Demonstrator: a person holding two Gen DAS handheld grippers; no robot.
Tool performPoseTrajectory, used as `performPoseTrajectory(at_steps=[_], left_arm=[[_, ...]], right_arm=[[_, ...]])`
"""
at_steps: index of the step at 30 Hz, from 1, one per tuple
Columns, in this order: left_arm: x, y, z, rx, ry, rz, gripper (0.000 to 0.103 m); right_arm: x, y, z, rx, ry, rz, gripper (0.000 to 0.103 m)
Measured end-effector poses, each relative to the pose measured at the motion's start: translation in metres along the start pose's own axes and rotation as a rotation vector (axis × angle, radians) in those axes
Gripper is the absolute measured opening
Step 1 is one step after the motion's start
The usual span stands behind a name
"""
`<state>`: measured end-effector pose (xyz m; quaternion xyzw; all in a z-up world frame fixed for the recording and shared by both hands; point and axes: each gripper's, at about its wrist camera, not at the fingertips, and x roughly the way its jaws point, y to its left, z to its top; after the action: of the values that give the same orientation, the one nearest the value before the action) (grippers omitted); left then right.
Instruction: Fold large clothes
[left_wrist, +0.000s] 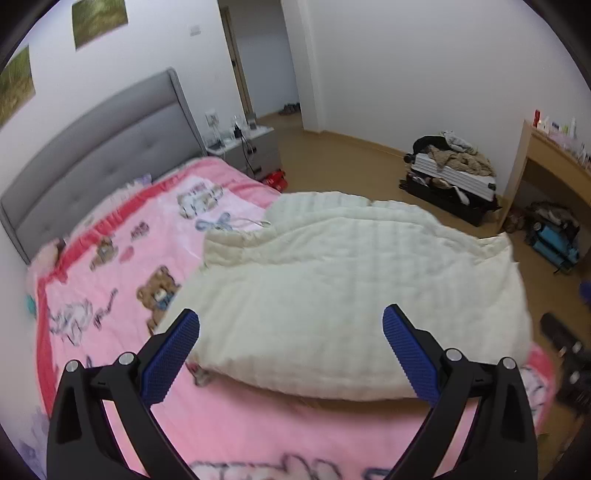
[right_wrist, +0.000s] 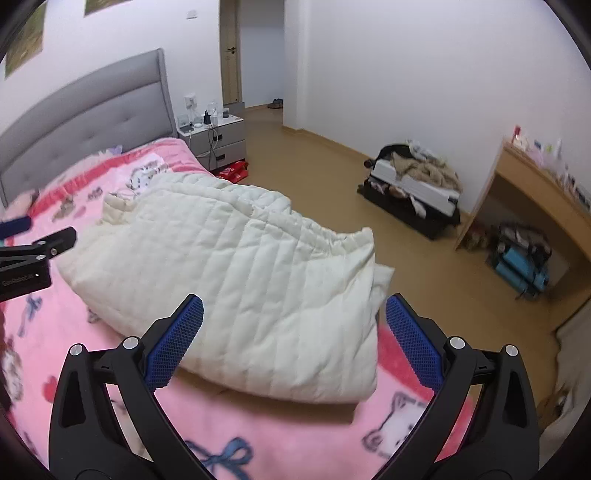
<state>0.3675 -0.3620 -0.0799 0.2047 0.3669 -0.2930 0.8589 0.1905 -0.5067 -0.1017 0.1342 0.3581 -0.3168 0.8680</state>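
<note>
Garment: we saw a cream-white quilted padded garment (left_wrist: 332, 280), thick and puffy, lying in a folded bundle on the pink fleece blanket with bear and bow prints (left_wrist: 122, 266) that covered the bed.
Place: it sat on the foot half of the bed, hard against the floor-side edge and reaching toward the foot corner; the grey upholstered headboard (left_wrist: 110, 147) stood well apart from it.
Left tool: our left tool (left_wrist: 291, 350) hung above the near hem with its blue pads spread wide and nothing between them.
Right tool: our right tool (right_wrist: 295, 339) hovered over the bundle's near corner, jaws just as wide, holding nothing.
Long axis: we judged the bundle's long axis to run from the foot of the bed toward the headboard, its quilting seams mostly following that line in the right wrist view.
Pointing: the ragged, crumpled end faced the headboard and the smoother folded edge faced us.
Risk, slipping: we judged the padded layers could spring open, since nothing pinned them.
Risk, edge: part of the bundle lay at the floor-side edge, so a careless pull might have dragged it off.
Risk, grip: a pinch taking only the top layer would have skewed the next fold.
</note>
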Motion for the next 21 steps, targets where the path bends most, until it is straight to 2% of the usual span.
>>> performPoseTrajectory(at_steps=[2,6,11,21], left_arm=[[-0.010,0.002,0.001,-0.034,0.002,-0.046,0.098],[-0.027,0.001,-0.003,-0.054,-0.003,-0.073,0.098],[-0.035,-0.002,-0.008,-0.019,-0.012,-0.054,0.098],[-0.039,-0.013,-0.012,0.024,0.000,-0.074,0.098]], right_arm=[[-0.010,-0.003,-0.001,0.030,-0.005,0.003,0.095],[-0.034,-0.004,-0.003,0.065,-0.032,-0.001,0.095],[-0.042,0.003,-0.005,0.044,-0.033,0.005,0.095],[-0.048,0.007,-0.001,0.030,-0.039,0.013,0.095]])
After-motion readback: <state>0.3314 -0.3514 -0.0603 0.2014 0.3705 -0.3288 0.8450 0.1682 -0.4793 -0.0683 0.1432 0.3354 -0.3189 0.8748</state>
